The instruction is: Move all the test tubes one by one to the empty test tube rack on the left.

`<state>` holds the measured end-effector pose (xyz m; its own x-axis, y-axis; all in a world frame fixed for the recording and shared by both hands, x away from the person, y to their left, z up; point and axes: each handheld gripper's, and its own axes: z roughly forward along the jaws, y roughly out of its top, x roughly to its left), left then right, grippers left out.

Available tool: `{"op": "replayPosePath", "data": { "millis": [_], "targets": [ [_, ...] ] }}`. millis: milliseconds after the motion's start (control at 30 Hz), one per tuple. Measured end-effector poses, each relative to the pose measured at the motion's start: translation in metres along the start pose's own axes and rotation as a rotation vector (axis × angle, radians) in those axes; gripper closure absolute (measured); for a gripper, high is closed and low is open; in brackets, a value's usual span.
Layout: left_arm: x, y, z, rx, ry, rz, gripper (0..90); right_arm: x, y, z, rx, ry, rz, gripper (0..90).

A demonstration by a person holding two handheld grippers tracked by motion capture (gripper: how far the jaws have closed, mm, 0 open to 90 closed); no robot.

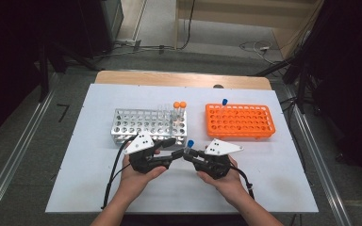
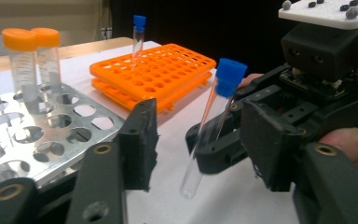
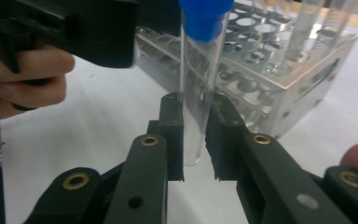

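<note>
Right tool (image 3: 194, 135): both black pads clamped on the lower part of a clear glass test tube w/ blue cap (image 3: 199, 70); tube upright, rounded bottom just below the pads, held above the white worktop (image 1: 264, 183) in front of the racks. Left tool (image 2: 205, 140): pads apart, one each side of the tube, neither touching it; the glass tilts through the gap btwn them. Both tools meet tip to tip near the front centre of the worktop. Perforated silver metal rack (image 1: 146, 125) stands behind the left tool, w/ two orange-capped clear tubes (image 1: 179, 110) at its right end. Orange plastic rack (image 1: 239, 121) sits to the right, one blue-capped tube (image 1: 225, 103) at its back edge.
</note>
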<state>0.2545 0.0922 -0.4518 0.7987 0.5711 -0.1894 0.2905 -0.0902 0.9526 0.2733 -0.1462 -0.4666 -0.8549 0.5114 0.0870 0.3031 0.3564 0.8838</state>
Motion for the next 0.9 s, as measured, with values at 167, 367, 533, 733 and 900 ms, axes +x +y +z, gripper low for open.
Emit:
{"op": "replayPosePath", "data": {
  "millis": [167,367,533,733,900],
  "targets": [
    [-0.003,0.0,0.004,0.011,-0.034,0.007,60.1,0.008,0.0,0.005,0.017,0.017,-0.021,75.1],
    [-0.005,-0.001,0.008,0.026,-0.045,0.019,68.8,0.015,0.0,0.009,0.029,0.035,-0.044,75.1],
    [-0.007,-0.001,0.008,0.035,-0.027,0.047,73.9,0.016,0.0,0.01,0.035,0.045,-0.046,75.0],
    [-0.007,0.0,0.006,0.028,-0.003,0.064,76.9,0.016,0.0,0.009,0.033,0.052,-0.04,74.8],
    [-0.005,0.001,0.004,0.019,0.0,0.059,77.0,0.015,0.0,0.009,0.028,0.051,-0.045,73.3]
  ]
}}
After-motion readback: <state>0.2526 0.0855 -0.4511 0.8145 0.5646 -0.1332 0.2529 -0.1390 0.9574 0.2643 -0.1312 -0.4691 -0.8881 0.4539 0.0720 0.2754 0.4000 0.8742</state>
